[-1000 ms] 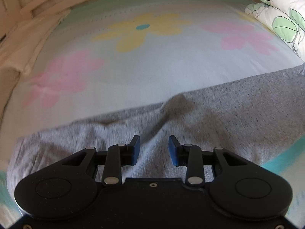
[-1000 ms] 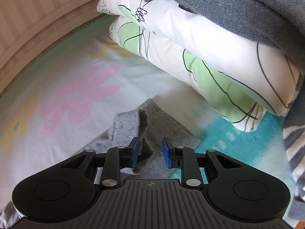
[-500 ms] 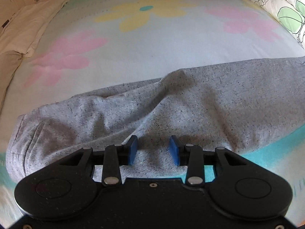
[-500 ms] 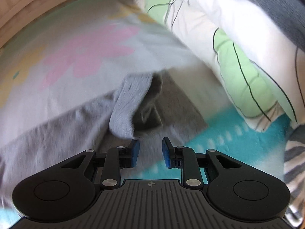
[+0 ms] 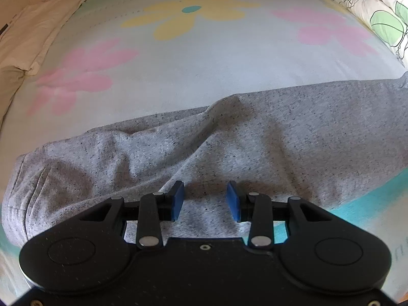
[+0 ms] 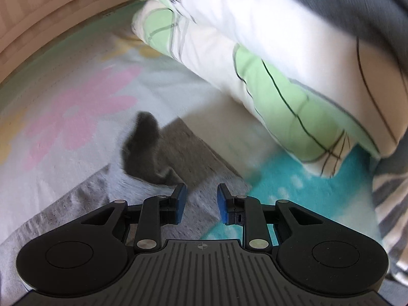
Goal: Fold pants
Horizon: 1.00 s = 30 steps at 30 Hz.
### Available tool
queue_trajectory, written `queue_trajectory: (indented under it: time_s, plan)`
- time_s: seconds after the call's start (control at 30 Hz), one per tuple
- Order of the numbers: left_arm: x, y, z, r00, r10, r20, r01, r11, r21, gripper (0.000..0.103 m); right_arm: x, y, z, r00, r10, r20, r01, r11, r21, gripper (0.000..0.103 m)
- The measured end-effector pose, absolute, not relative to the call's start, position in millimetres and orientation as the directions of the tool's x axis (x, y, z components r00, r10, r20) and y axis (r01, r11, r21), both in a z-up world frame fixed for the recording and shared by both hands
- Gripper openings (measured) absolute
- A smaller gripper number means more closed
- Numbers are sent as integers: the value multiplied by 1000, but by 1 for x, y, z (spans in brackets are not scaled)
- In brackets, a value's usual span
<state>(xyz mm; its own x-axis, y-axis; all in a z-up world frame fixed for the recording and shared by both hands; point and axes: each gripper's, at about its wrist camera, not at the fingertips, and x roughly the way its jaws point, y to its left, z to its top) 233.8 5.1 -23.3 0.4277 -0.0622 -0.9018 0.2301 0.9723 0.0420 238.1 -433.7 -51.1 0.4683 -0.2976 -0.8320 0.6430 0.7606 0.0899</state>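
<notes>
Grey speckled pants (image 5: pixel 255 148) lie stretched across the flowered bedsheet, waistband at the far left. My left gripper (image 5: pixel 205 201) is open and empty just above the pants' near edge, about mid-length. In the right wrist view the leg end of the pants (image 6: pixel 163 158) lies on the sheet with one cuff (image 6: pixel 142 140) turned up and blurred. My right gripper (image 6: pixel 201 202) is open and empty just above that leg end.
The sheet (image 5: pixel 204 63) has pink and yellow flowers. White pillows with green leaves (image 6: pixel 267 58) lie right beside the leg end, with dark grey fabric (image 6: pixel 357 12) on top. A cream pillow (image 5: pixel 30 38) sits at far left. A striped cloth (image 6: pixel 390 204) is at the right.
The left gripper has pulled back a little, showing more of the pants. The right gripper has shifted over the leg end; the upturned cuff has changed shape.
</notes>
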Motion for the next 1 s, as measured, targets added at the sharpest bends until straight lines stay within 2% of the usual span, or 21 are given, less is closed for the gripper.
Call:
queue_trajectory:
  time_s: [0.1,0.37,0.63,0.67,0.7,0.73,1.0]
  plan:
    - [233,1,-19,431,-80,-899,241,970,30,47,233,-437,-53,451,-298,-841,656,750,86,26]
    - [231,-6,-16,451,-76,-889,267,962,53,48,242,-427,-56,524,-185,-831,572,800,183,27]
    - [236,-1,-32,390,-78,-917,238,971,19,50,268,-423,-77,494,-205,-845,633,751,188,27]
    - [236,0,-33,389,-76,-918,237,971,20,50,270,-422,-76,489,-210,-847,630,756,176,24]
    - [236,1,-33,389,-75,-918,235,972,20,52,271,-420,-74,483,-215,-849,626,763,163,11]
    - [236,2,-33,390,-74,-918,233,972,21,53,269,-416,-68,481,-227,-847,624,767,149,4]
    - [236,-1,-32,392,-73,-917,238,971,25,53,253,-411,-18,495,-365,-788,669,739,78,3]
